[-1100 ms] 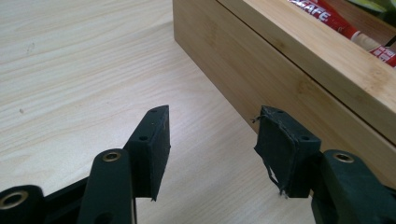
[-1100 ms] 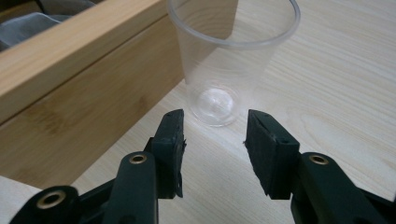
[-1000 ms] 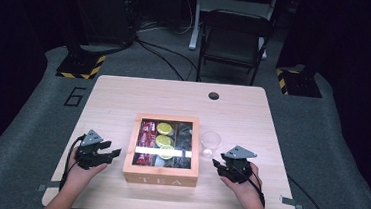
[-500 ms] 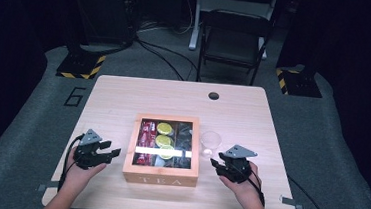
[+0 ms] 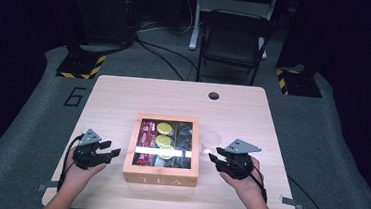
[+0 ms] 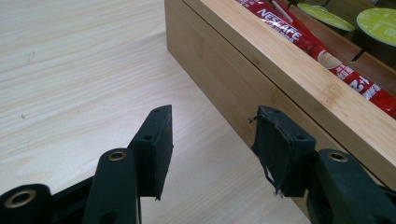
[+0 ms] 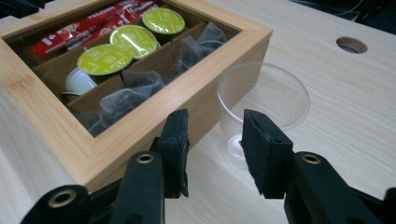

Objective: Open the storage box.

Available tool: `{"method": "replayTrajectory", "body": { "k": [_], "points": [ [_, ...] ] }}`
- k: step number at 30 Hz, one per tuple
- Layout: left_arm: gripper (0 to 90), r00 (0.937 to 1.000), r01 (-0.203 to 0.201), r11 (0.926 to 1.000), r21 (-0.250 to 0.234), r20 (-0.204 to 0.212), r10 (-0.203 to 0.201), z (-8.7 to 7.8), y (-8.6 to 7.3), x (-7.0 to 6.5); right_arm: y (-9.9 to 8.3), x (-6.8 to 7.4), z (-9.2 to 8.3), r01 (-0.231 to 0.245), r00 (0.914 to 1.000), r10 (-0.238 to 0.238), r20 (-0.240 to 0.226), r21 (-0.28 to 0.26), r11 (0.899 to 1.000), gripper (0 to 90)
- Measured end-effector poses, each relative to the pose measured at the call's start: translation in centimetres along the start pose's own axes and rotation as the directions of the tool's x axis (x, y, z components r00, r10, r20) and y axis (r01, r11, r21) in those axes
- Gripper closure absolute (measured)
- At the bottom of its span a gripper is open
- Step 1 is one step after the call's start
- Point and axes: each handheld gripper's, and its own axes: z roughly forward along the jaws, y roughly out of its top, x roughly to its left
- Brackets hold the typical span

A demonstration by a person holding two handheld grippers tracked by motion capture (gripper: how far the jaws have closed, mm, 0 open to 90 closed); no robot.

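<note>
One wooden tea box [image 5: 160, 174] sits on one bench [image 5: 123, 99], holding three green-lidded capsules [image 7: 136, 39] (plus one white capsule [image 7: 80, 81]); one clear plastic cup [image 7: 264, 105] stands beside it, one folding chair [image 5: 234, 40] behind.

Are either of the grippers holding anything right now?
No. The left gripper and right gripper are both open and empty, flanking the tea box.

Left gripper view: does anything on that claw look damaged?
Yes. The pad on the left claw's box-side finger is frayed, with loose threads at its edges; the other pad looks clean-cut.
</note>
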Motion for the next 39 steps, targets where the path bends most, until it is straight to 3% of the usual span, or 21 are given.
{"method": "replayTrajectory", "body": {
  "k": [12,18,26,39],
  "points": [
    [47.1,0.9999,-0.015,0.9999,0.006,0.005,0.015,-0.2,0.1,0.1,0.7,1.8,-0.5,0.037,0.9987,-0.037,-0.034,-0.020,0.999,62.4],
    [47.2,0.9999,-0.010,0.9999,-0.005,0.000,0.010,-0.2,0.1,0.1,0.6,2.4,-0.5,0.033,0.9981,-0.033,-0.051,-0.014,0.999,63.3],
    [47.3,1.0000,-0.005,1.0000,-0.002,0.002,0.005,-0.2,0.1,0.1,-0.5,3.2,-0.8,0.021,0.9939,-0.021,-0.108,-0.002,1.000,70.5],
    [47.3,0.9999,-0.010,0.9999,0.008,0.000,0.010,-0.2,0.0,0.2,-2.3,5.1,-1.0,0.065,0.9843,-0.060,-0.166,0.028,0.997,77.0]
  ]
}}
